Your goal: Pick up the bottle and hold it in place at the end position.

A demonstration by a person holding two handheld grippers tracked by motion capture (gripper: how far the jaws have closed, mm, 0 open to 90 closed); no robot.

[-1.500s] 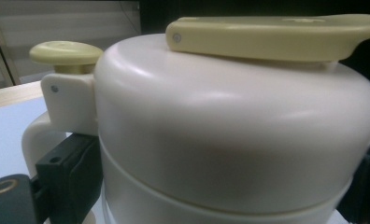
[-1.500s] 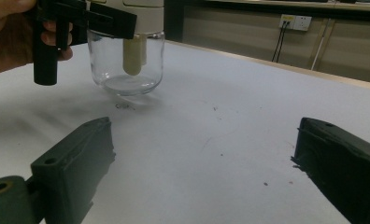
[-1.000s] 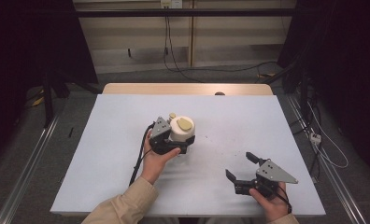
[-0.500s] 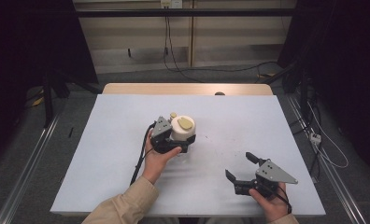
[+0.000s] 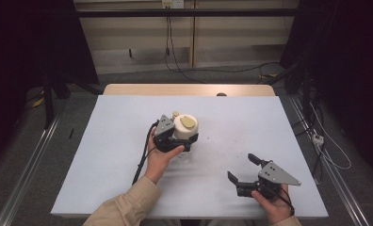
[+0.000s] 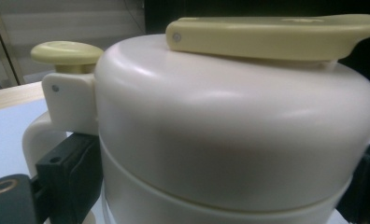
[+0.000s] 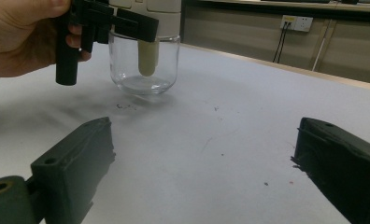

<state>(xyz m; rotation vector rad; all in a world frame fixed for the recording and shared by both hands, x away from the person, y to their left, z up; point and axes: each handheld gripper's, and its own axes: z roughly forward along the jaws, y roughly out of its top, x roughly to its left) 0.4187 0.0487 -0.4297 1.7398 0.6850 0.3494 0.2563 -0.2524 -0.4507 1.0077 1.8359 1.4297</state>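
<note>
Two jaws of the left hand-held gripper [image 5: 177, 141] are clamped on the cream lid section of the glass jug [image 5: 185, 128], which stands mid-counter [image 5: 118, 141] with its clear base resting on the surface (seen from the right gripper view). The right hand-held gripper [image 5: 245, 170] sits well apart near the front edge, jaws spread and empty. I judge the smooth, rounded lid could slip or pull free of the glass if lifted one-handed, dropping the base.

White table [image 5: 104, 155]; cables [image 5: 175, 66] and wall socket [image 7: 294, 22] behind
</note>
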